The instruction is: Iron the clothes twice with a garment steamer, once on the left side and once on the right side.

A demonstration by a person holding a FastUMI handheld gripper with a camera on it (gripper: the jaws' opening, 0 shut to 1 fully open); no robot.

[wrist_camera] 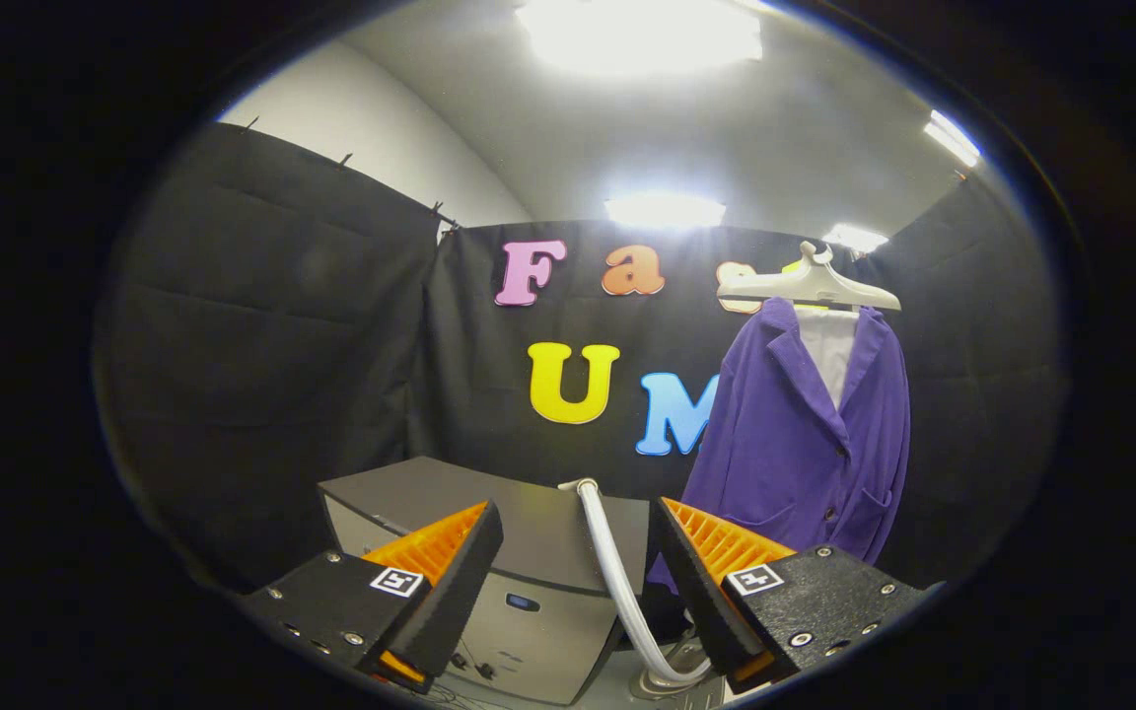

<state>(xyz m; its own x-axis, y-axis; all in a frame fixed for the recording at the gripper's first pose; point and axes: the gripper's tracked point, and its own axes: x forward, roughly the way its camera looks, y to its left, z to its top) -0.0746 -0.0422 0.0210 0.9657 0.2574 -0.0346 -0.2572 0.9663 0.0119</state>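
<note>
A purple jacket (805, 434) over a white shirt hangs on a pale hanger (810, 286), beyond my right finger and against the booth wall. A white steamer hose (617, 582) runs from the top of a grey box-shaped unit (529, 552) down toward the floor, passing through the gap between my fingers. The steamer head is hidden below the fingers. My gripper (576, 523) is open, its fingers spread wide with nothing pressed between them.
The grey unit stands just ahead of my fingers, low and close. Black cloth walls close the booth at the back and on both sides. A round base (662, 682) sits on the floor where the hose ends.
</note>
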